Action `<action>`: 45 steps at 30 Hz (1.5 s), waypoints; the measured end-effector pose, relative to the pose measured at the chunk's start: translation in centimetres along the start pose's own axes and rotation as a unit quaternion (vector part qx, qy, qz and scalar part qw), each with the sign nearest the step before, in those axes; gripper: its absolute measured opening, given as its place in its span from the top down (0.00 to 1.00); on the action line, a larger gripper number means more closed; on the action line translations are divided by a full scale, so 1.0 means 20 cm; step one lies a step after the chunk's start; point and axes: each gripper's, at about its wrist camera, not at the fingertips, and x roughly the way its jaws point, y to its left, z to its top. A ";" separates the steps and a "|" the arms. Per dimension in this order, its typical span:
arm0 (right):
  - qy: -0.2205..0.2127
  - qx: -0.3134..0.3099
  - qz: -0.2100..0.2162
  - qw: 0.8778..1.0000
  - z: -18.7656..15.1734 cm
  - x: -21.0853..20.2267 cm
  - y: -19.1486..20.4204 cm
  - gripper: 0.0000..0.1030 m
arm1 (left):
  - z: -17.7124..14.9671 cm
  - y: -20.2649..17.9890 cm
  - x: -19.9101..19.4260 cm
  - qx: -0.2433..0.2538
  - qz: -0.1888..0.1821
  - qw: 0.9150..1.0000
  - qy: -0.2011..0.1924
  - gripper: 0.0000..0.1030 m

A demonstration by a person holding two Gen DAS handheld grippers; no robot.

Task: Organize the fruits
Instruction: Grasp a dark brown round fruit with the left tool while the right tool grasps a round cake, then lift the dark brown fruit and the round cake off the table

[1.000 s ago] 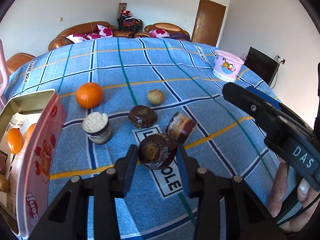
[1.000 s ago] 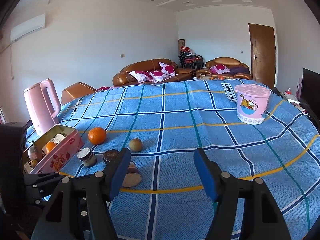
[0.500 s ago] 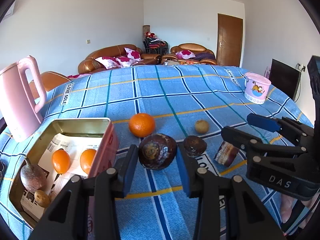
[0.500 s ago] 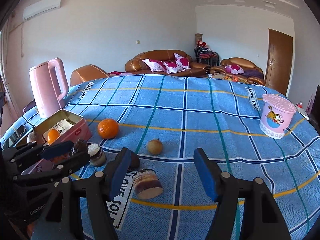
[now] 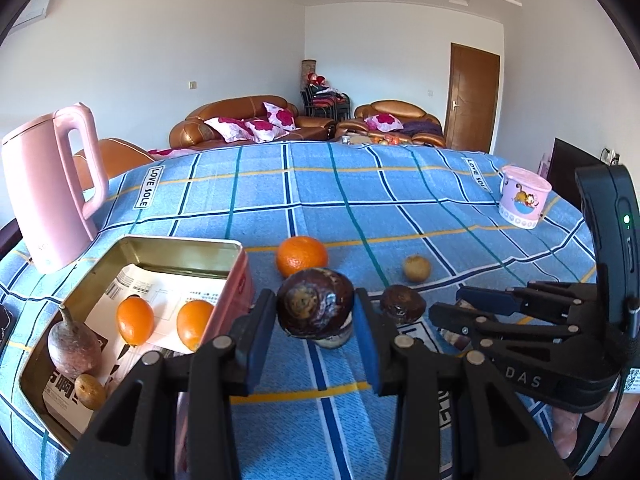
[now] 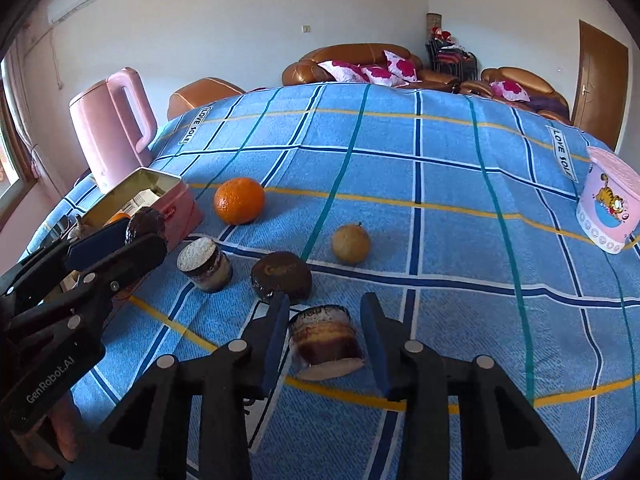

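Two grippers are mine, one in each hand, over a blue checked tablecloth [image 5: 360, 200]. My left gripper [image 5: 316, 330] is clenched on a dark brown, round, wrinkled fruit [image 5: 315, 307], which sits between the blue pads [image 5: 366, 340] at the centre of the left wrist frame, lifted clear of the cloth. At the lower left of that frame lies an open pink rectangular metal tin [image 5: 240, 280] lined with printed paper; inside it I see two small orange fruits [image 5: 135, 319], a dull reddish root-shaped fruit with a stalk [image 5: 73, 344] and a small brown fruit [image 5: 90, 390]. Just beyond the tin, a large round orange [image 5: 301, 255] rests on the cloth, with a small tan round fruit [image 5: 416, 267] to its right and a dark brown cake-like piece [image 5: 402, 303] nearer me. A pink plastic kettle [image 5: 52, 188] stands at the left edge, and a pink lidded cartoon tub [image 5: 524, 202] at the far right. In the right wrist frame, my right gripper [image 6: 325, 338] is released, its blue fingers [image 6: 374, 336] spread on either side of a brown-and-cream layered cylinder [image 6: 326, 338] lying tipped on its side at lower centre; I cannot tell whether they touch it. A small upright jar with a pale crumbly top [image 6: 205, 262] stands to the upper left of that.
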 end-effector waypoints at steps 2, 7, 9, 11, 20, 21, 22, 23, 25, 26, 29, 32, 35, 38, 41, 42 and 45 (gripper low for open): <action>-0.003 0.001 -0.002 1.000 0.00 0.00 0.00 0.67 | 0.00 0.00 0.00 -0.002 0.000 1.000 -0.002 0.60; -0.024 0.010 0.003 1.000 0.00 -0.05 -0.02 0.67 | 0.00 0.00 -0.01 -0.001 0.000 1.000 -0.009 0.60; -0.035 0.012 0.007 0.999 0.00 -0.07 -0.02 0.67 | 0.00 -0.01 -0.02 0.001 0.000 1.000 -0.012 0.60; -0.045 0.013 0.006 0.999 0.00 -0.09 -0.02 0.75 | 0.00 -0.01 -0.02 0.002 -0.001 1.000 -0.014 0.60; -0.056 0.027 0.008 0.998 0.00 -0.10 -0.05 0.89 | 0.00 -0.01 -0.03 0.007 -0.001 1.000 -0.014 0.60; -0.058 0.030 0.001 0.998 0.00 -0.11 -0.05 0.87 | 0.00 -0.01 -0.03 0.007 -0.002 1.000 -0.015 0.60; -0.059 0.029 -0.009 0.998 0.00 -0.11 -0.05 0.77 | 0.00 -0.01 -0.03 0.007 -0.002 1.000 -0.016 0.60; -0.060 0.024 -0.014 0.998 0.00 -0.12 -0.05 0.70 | 0.00 -0.01 -0.03 0.006 -0.003 1.000 -0.017 0.60; -0.057 0.016 -0.014 0.998 -0.01 -0.13 -0.03 0.43 | 0.00 -0.01 -0.03 0.006 -0.004 1.000 -0.017 0.60; -0.055 0.011 -0.012 0.998 -0.02 -0.14 -0.01 0.42 | -0.01 -0.01 -0.03 0.006 -0.004 1.000 -0.018 0.60; -0.030 -0.004 -0.028 0.999 -0.02 -0.11 0.02 0.42 | 0.00 -0.01 -0.03 0.005 -0.006 1.000 -0.018 0.60; -0.011 -0.003 -0.037 0.999 -0.03 -0.07 0.01 0.42 | 0.00 -0.01 -0.04 0.005 -0.006 1.000 -0.018 0.60; 0.007 -0.005 -0.036 0.999 -0.04 -0.04 0.01 0.49 | 0.00 -0.01 -0.04 0.004 -0.006 1.000 -0.018 0.60; 0.006 -0.007 -0.033 0.999 -0.05 -0.04 0.01 0.65 | 0.00 -0.01 -0.04 0.004 -0.006 1.000 -0.019 0.60; -0.004 -0.007 -0.029 1.000 -0.05 -0.06 0.02 0.65 | 0.00 -0.01 -0.04 0.004 -0.007 1.000 -0.020 0.60; -0.008 -0.005 -0.028 1.000 -0.05 -0.07 0.02 0.65 | 0.00 -0.01 -0.04 0.004 -0.007 1.000 -0.021 0.60; -0.027 -0.004 -0.028 0.999 -0.05 -0.11 0.02 0.65 | 0.00 -0.02 -0.04 0.006 -0.006 1.000 -0.024 0.60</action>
